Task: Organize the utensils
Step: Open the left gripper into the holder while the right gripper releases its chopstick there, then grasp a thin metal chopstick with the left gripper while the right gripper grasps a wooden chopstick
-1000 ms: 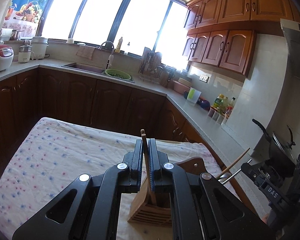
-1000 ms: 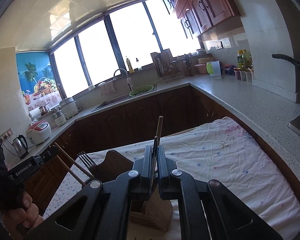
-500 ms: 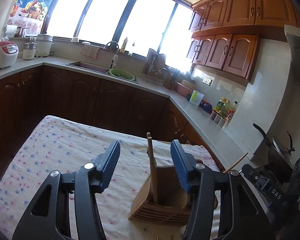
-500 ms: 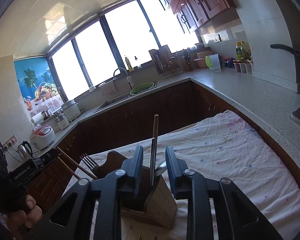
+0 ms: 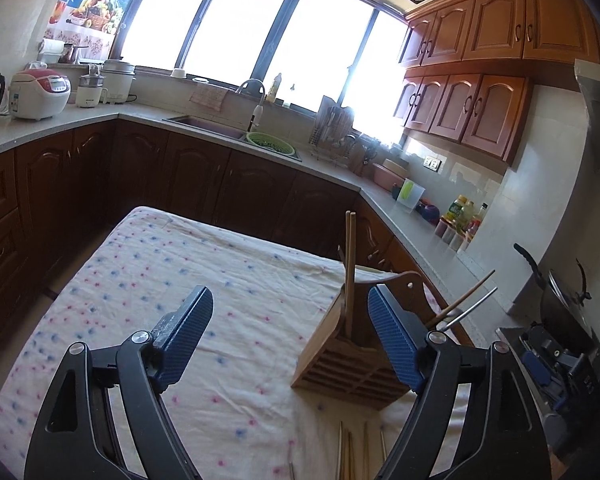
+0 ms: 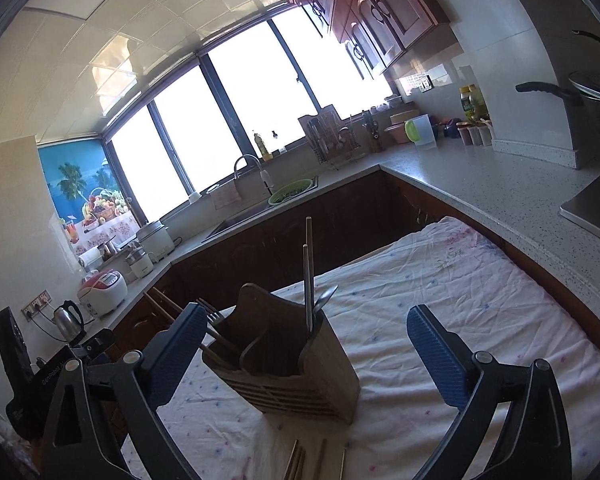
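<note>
Left gripper (image 5: pixel 290 338): jaws spread wide, nothing between the pads. Right gripper (image 6: pixel 306 348): same, wide open and empty. Wooden utensil holder (image 5: pixel 350 354) stands upright on the spotted tablecloth (image 5: pixel 172 264), toward the near right side in the left wrist view. Wooden chopsticks (image 5: pixel 350 264) stand in its left compartment, near vertical. The right wrist view shows a metal chopstick and a spoon (image 6: pixel 325 299) in the right compartment, fork (image 6: pixel 210 313) leaning out on the left side. Loose chopsticks (image 6: pixel 300 462) lie flat on the cloth just near of the holder. Kitchen counter (image 6: pixel 500 188) beyond.
</note>
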Tool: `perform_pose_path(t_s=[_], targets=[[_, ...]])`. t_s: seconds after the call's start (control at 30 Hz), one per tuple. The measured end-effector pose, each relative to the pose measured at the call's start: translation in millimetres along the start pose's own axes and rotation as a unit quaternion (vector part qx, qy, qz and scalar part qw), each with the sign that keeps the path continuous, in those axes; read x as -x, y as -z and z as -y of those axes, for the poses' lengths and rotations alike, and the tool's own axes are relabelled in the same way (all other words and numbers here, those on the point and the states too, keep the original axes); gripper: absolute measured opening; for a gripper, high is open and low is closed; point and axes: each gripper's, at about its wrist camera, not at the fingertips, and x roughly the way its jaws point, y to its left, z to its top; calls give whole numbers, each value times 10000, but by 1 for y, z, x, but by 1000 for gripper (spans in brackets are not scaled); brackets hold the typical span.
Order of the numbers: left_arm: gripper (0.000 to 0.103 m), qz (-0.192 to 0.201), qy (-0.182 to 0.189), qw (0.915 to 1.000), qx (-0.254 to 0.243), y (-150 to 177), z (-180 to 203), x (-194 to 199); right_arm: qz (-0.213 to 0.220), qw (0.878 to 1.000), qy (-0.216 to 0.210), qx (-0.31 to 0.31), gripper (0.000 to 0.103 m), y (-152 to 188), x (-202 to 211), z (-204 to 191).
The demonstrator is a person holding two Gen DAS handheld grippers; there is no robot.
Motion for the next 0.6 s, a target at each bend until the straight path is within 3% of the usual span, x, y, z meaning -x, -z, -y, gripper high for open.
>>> perform_pose_path(t_s=[0.17, 0.33, 0.6], targets=[[83, -170, -72, 9998, -19, 22, -8, 18, -242, 9997, 17, 65, 101, 27, 16, -2], [93, -198, -233, 9995, -25, 41, -20, 36, -380, 9991, 81, 142, 101, 49, 32, -4], [94, -455, -399, 9980, 182, 65, -46, 49, -547, 9978, 200, 309, 102, 73, 49, -6]])
